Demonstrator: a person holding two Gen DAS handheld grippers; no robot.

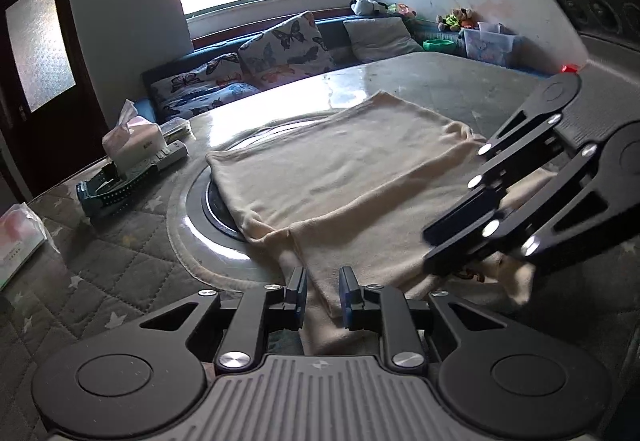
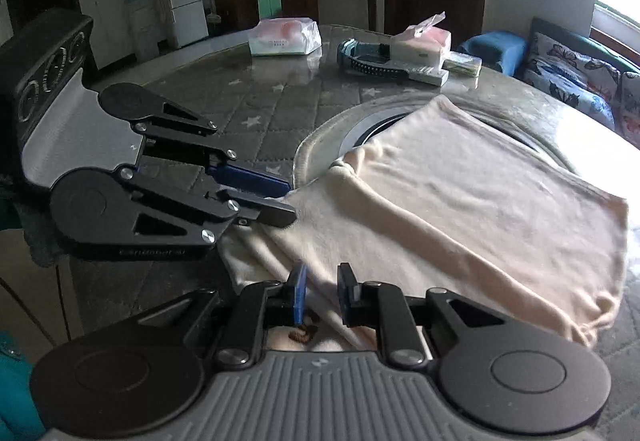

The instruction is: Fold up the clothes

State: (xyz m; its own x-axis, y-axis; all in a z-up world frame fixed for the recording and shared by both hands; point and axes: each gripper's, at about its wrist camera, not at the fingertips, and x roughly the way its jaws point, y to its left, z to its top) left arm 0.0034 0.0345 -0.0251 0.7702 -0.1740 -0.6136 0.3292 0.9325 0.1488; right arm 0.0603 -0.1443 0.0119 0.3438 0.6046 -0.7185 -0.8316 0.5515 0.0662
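A cream garment [image 1: 352, 169] lies folded on the round table, its near edge bunched toward me. In the left wrist view my left gripper [image 1: 323, 291] straddles a folded edge of it, the jaws narrow with cloth pinched between them. My right gripper [image 1: 427, 249] comes in from the right with its jaws close together on the garment's near right corner, and a loose tuft hangs below. In the right wrist view the garment [image 2: 480, 209] spreads to the right. There the right gripper [image 2: 322, 293] has a fold between its pads, and the left gripper [image 2: 289, 203] bites the cloth edge at the left.
The table has a grey quilted cover [image 1: 120, 273] and a round inset ring [image 1: 200, 209] partly under the garment. A tissue box [image 1: 132, 145], a dark tray [image 1: 108, 189] and a plastic packet [image 1: 18, 237] sit on the left. A sofa with butterfly cushions [image 1: 280, 45] stands beyond the table.
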